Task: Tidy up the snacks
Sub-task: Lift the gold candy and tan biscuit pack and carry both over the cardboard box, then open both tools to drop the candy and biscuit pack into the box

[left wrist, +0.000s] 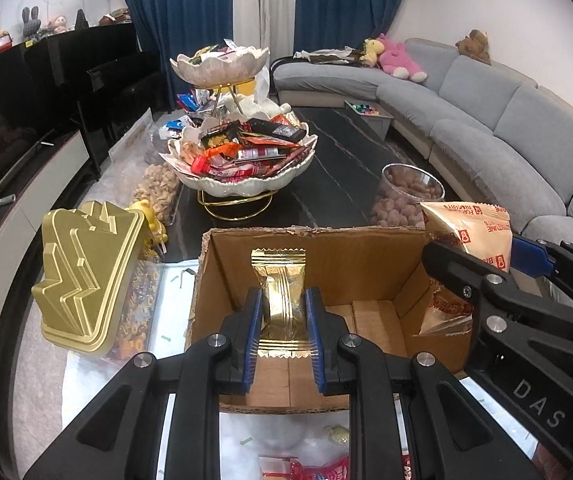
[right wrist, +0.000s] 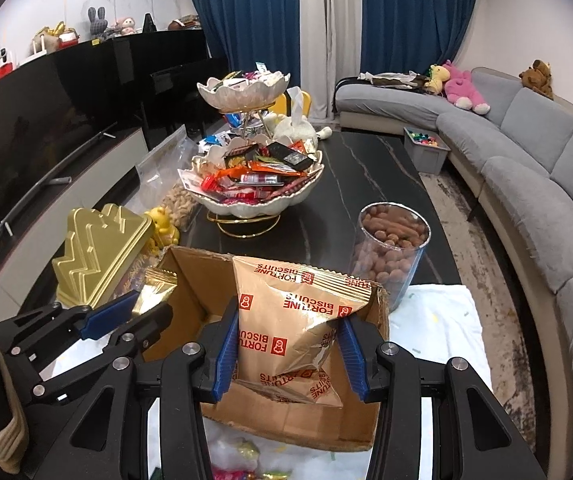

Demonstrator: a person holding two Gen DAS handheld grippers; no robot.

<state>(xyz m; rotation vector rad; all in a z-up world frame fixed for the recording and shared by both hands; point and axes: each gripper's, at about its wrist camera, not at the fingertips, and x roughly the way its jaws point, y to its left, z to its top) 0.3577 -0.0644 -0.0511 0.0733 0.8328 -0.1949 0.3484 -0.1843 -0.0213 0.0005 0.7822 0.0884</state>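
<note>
the left gripper (left wrist: 284, 332) pinches a small gold wrapper (left wrist: 282, 300) over the open cardboard box (left wrist: 366, 256); its lower crimped end sits between the pads, and its long axis runs away from the camera, top end toward the box's far wall. the right gripper (right wrist: 290, 344) clamps a fortune biscuits bag (right wrist: 294, 320), print upside down, its lower corner hidden inside the box. in the left view the bag is partly covered by the right gripper. the box floor is mostly blocked from sight.
</note>
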